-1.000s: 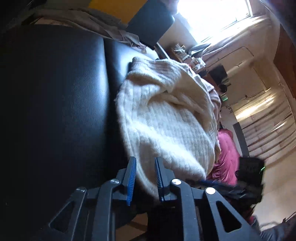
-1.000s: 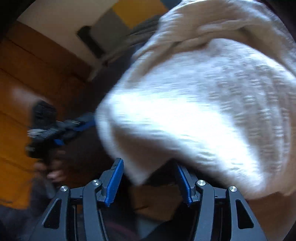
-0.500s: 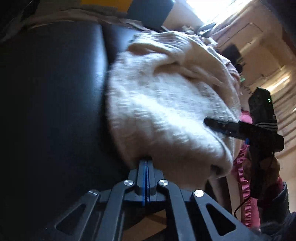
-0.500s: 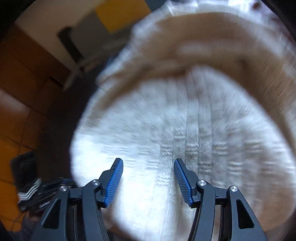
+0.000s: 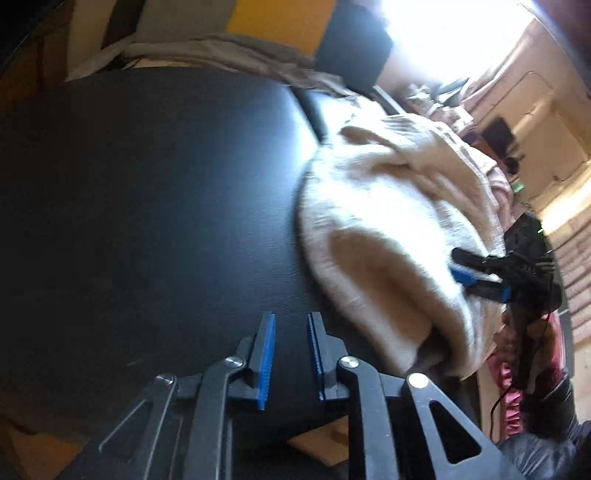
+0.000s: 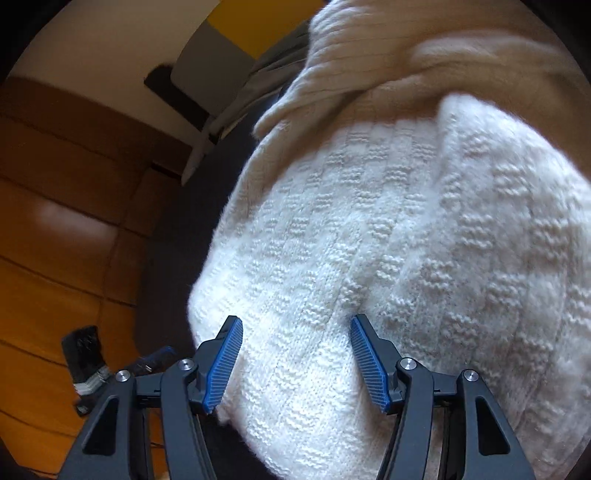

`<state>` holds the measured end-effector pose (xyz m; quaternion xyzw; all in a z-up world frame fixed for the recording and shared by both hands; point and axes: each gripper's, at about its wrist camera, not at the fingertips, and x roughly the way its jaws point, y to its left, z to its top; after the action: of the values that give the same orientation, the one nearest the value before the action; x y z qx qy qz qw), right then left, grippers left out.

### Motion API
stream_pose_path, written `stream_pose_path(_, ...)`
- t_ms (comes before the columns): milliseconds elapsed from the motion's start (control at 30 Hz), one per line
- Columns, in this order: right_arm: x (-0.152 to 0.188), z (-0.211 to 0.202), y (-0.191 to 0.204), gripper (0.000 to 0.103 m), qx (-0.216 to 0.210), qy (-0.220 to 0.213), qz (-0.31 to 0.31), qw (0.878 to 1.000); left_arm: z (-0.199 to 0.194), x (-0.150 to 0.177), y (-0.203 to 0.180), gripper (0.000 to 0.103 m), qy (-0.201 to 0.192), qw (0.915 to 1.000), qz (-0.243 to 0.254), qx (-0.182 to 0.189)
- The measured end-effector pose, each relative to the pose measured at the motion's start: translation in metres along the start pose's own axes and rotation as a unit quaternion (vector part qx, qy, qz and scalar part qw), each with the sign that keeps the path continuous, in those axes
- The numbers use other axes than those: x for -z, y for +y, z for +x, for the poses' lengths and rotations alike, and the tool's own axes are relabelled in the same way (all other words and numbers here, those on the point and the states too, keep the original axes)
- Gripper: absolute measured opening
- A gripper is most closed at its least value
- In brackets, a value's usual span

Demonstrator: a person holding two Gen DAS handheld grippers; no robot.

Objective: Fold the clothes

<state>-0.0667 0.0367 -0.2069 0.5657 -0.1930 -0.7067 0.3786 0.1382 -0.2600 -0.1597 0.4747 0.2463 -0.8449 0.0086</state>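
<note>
A cream knitted sweater (image 5: 388, 221) lies bunched on a black padded surface (image 5: 147, 221). It fills most of the right wrist view (image 6: 406, 258). My left gripper (image 5: 290, 332) is open and empty over the black surface, just left of the sweater's near edge. My right gripper (image 6: 295, 339) is open, its blue pads (image 6: 367, 363) standing over the sweater's near fold with knit between them. In the left wrist view the right gripper (image 5: 476, 275) shows at the sweater's right side.
Grey-beige cloth (image 5: 240, 55) lies at the far edge of the black surface. Pink fabric (image 5: 506, 398) hangs at the right. A bright window (image 5: 443, 33) is beyond. An orange wooden floor (image 6: 55, 277) lies to the left in the right wrist view.
My left gripper was shut on the sweater's edge half a second ago; it has let go, opened and moved left. My right gripper stayed open and settled over the sweater.
</note>
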Motion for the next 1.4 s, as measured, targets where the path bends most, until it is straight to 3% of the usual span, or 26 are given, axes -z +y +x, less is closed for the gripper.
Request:
stream_pose_path(67, 0.002, -0.006, -0.006, 0.062, -0.013, -0.007, 0.016, 1.0, 0.018, -0.008, -0.008, 0.024, 0.01, 0.9997, -0.004, 0.02)
stream_pose_path(133, 0.005, -0.011, -0.007, 0.062, -0.012, -0.011, 0.012, 1.0, 0.036, -0.016, -0.007, 0.026, 0.023, 0.9996, -0.004, 0.014)
stream_pose_path(300, 0.006, -0.019, 0.006, 0.062, 0.007, -0.015, -0.005, 1.0, 0.052, -0.025, -0.02, 0.032, 0.012, 0.9989, -0.013, 0.044)
stream_pose_path(367, 0.004, -0.018, 0.008, 0.062, 0.014, -0.014, -0.004, 1.0, 0.053, -0.024, -0.022, 0.028, 0.0, 0.999, -0.013, 0.042)
stream_pose_path(400, 0.003, -0.017, 0.011, 0.062, 0.021, -0.014, -0.005, 1.0, 0.053, -0.024, -0.023, 0.008, -0.005, 0.9998, -0.005, 0.018)
stream_pose_path(600, -0.003, -0.025, 0.038, 0.063, 0.108, -0.039, -0.085, 0.99, 0.014, -0.029, 0.024, 0.003, -0.03, 0.9973, -0.057, -0.037)
stream_pose_path(700, -0.005, -0.02, 0.036, 0.066, 0.135, -0.022, -0.092, 0.986, -0.004, -0.025, 0.043, 0.003, -0.017, 0.9954, -0.041, -0.085)
stream_pose_path(733, -0.004, -0.013, 0.032, 0.066, 0.126, -0.006, -0.082, 0.989, -0.008, -0.022, 0.045, 0.003, -0.009, 0.9937, -0.027, -0.109)
stream_pose_path(833, 0.006, 0.001, 0.036, 0.066, 0.061, 0.003, -0.081, 0.995, -0.016, -0.024, 0.05, 0.007, 0.02, 0.9909, -0.007, -0.133)
stream_pose_path(933, 0.01, 0.006, 0.039, 0.072, 0.041, 0.006, -0.093, 0.995, -0.037, -0.046, 0.042, 0.013, -0.015, 0.9831, 0.016, -0.182)
stream_pose_path(967, 0.009, 0.006, 0.039, 0.074, 0.037, 0.005, -0.095, 0.995, -0.046, -0.056, 0.037, 0.016, -0.036, 0.982, 0.021, -0.184)
stream_pose_path(1033, 0.009, 0.006, 0.038, 0.074, 0.027, 0.004, -0.101, 0.995, -0.049, -0.083, 0.007, 0.019, -0.075, 0.978, 0.089, -0.173)
stream_pose_path(1133, 0.008, 0.003, 0.031, 0.074, 0.005, 0.001, -0.118, 0.993, -0.032, -0.112, -0.046, 0.02, -0.1, 0.9611, 0.206, -0.155)
stream_pose_path(1200, 0.008, -0.001, 0.026, 0.074, -0.009, -0.005, -0.125, 0.992, -0.002, -0.122, -0.098, 0.02, -0.077, 0.9481, 0.295, -0.089)
stream_pose_path(1300, 0.013, -0.001, 0.027, 0.074, -0.025, -0.017, -0.124, 0.992, 0.048, -0.124, -0.166, 0.027, -0.038, 0.9124, 0.407, -0.016)
stream_pose_path(1400, 0.014, 0.003, 0.028, 0.074, -0.036, -0.024, -0.128, 0.991, 0.095, -0.126, -0.218, 0.028, -0.004, 0.8753, 0.484, 0.008)
